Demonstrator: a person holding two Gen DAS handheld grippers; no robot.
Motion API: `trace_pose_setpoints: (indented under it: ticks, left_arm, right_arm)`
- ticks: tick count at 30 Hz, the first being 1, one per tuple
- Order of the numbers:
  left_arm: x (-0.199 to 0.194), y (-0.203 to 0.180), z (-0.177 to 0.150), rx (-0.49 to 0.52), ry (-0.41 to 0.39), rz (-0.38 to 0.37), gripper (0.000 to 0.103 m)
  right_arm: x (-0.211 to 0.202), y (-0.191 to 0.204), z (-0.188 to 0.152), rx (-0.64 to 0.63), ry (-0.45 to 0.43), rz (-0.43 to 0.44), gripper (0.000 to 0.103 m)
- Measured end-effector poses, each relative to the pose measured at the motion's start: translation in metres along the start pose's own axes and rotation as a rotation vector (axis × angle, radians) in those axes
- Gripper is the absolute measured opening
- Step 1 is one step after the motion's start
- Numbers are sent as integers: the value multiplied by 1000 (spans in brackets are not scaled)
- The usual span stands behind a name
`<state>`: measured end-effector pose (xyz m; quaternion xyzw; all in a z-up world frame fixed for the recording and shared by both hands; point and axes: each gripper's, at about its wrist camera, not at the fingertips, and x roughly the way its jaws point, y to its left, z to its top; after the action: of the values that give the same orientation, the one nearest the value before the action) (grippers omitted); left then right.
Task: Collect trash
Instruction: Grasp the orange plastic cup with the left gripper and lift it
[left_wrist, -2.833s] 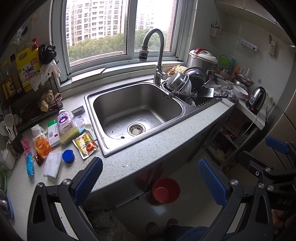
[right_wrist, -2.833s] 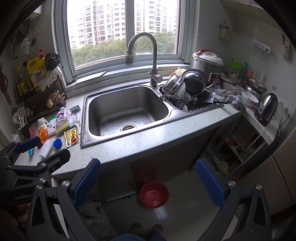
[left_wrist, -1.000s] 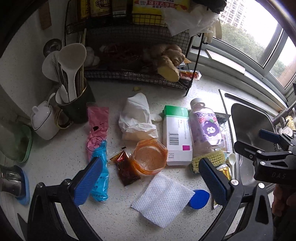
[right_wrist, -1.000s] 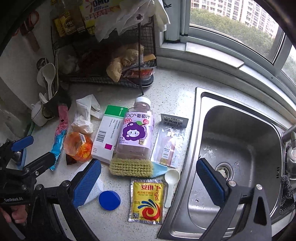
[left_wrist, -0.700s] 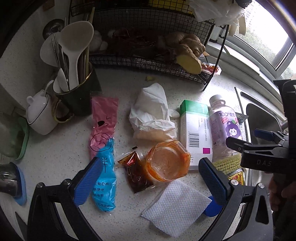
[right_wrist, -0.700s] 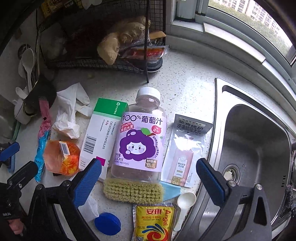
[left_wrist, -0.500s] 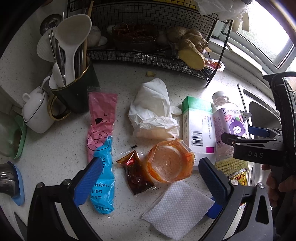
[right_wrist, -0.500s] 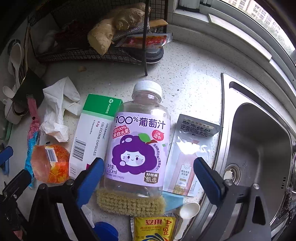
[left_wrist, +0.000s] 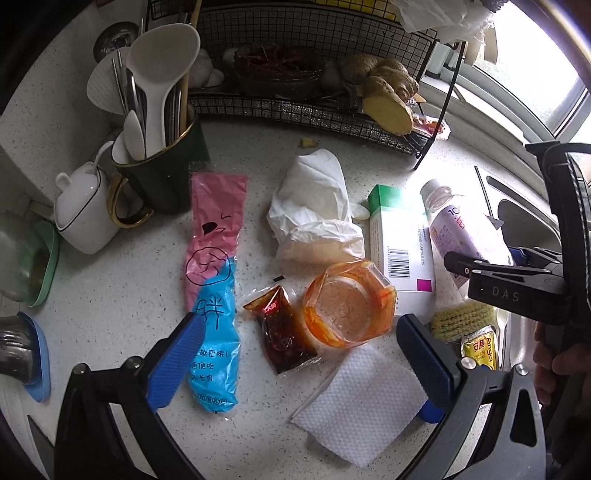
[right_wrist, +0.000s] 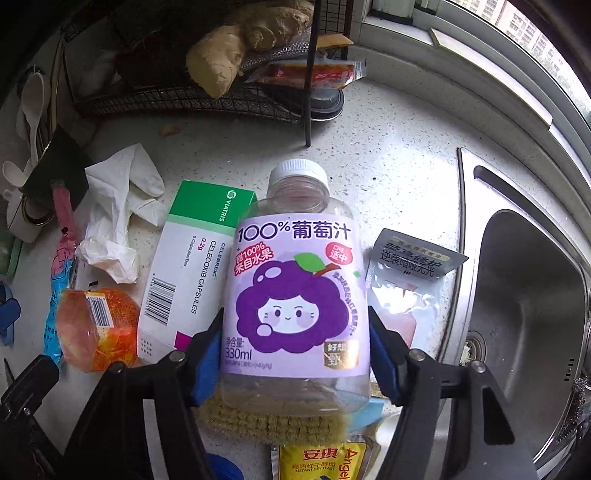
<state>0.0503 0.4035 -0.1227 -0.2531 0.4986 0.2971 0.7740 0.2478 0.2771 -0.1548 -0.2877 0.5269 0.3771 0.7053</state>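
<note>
- Our right tool (right_wrist: 295, 343), wide apart a second earlier, was closing around the empty grape juice bottle (right_wrist: 297, 280) lying on the table (right_wrist: 399, 147) beside the sink (right_wrist: 524, 295); its pads met the bottle's sides.
- Our left tool (left_wrist: 299, 354) hung open over the orange cup (left_wrist: 349, 302).
- We judged the first pickup near.

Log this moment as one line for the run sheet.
stage: grasping | right gripper: jaws closing around grape juice bottle, lying on counter | left gripper: open, over orange container
</note>
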Motion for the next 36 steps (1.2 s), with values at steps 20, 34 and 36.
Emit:
trace_pose_setpoints:
  ticks: [20,34,36]
  left_arm:
    - [47,-33,16,188,77,9,95]
    - [39,-43,15,191,60,-37,54]
    - [25,-44,14,185,42,-48,54]
  right_arm:
    - [-68,-23,-64,78,-84,4,65]
    - [-71,-30,-73,101,-81,26,65]
    - [-76,-31,-77,102,-88,29,65]
